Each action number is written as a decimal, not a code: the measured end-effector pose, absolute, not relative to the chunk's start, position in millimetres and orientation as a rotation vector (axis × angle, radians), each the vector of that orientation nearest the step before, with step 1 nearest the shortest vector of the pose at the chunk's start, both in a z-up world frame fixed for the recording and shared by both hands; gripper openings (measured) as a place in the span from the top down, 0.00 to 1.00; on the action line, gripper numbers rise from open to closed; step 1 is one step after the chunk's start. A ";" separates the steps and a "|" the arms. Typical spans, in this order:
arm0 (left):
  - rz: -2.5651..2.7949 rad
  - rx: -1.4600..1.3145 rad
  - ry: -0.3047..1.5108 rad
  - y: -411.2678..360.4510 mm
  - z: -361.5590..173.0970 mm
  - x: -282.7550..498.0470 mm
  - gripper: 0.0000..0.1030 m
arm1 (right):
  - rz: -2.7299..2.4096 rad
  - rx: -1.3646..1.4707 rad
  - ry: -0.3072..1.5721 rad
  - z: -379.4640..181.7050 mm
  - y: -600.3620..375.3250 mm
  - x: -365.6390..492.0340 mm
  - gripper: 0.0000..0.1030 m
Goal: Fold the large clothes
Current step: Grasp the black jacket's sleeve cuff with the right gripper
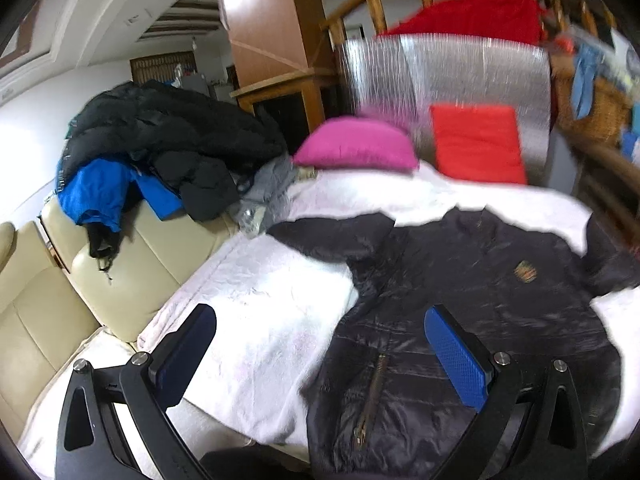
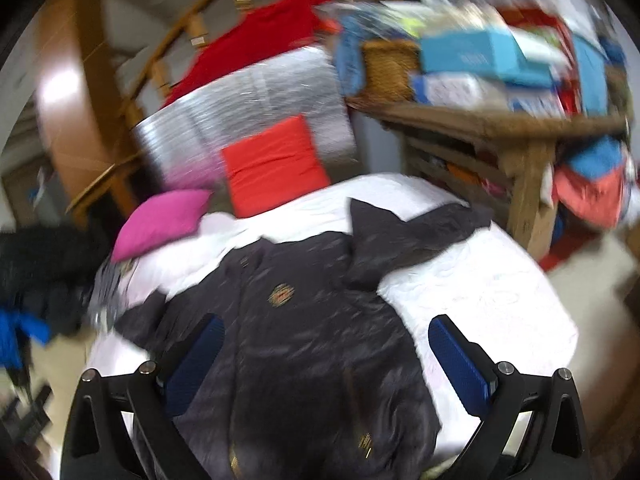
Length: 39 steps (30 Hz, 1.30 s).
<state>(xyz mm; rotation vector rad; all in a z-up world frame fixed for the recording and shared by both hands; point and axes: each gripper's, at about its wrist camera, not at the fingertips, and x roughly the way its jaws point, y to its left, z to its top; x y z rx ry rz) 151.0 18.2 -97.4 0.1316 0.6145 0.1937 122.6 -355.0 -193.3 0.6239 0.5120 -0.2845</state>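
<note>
Jacket: lying front-up and spread on the white blanket, sleeves out to both sides — the far-right sleeve is sitting crumpled and partly doubled over.
Left tool: hanging wide open above the jacket's left hem, gripping nothing.
Right tool: hanging wide open over the jacket's lower body, also empty.
Step in hand: judged to be lining up for the first fold; flattening the crumpled sleeve first, then pinching hem and shoulder on one side, should be giving a straight crease.
Material: dark, glossy, quilted shell — likely slippery and puffy, so a deep pinch is advisable.
Details: metal zipper running up the front; small woven badge on the chest.
Surroundings: pink pillow, red cushion, heap of dark coats on the sofa.
</note>
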 end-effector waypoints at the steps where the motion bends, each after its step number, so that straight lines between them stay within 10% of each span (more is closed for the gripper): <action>1: 0.190 0.143 0.645 14.2 -107.1 165.7 0.00 | -0.283 0.674 0.511 -205.7 -376.7 133.9 0.00; 27: 0.014 0.277 0.799 -78.6 -245.4 329.2 0.00 | -0.406 1.382 0.422 -402.5 -655.5 287.4 0.01; 34: 0.010 0.285 0.766 -84.3 -242.6 332.8 0.00 | -0.473 1.342 0.486 -431.9 -678.5 330.6 0.30; 37: 0.021 0.270 0.772 -79.6 -240.4 334.8 0.00 | -0.504 1.250 0.525 -427.5 -679.3 345.3 0.77; 39: 0.031 0.247 0.772 -72.5 -236.4 335.5 0.00 | -0.513 1.205 0.543 -425.0 -674.3 353.8 0.82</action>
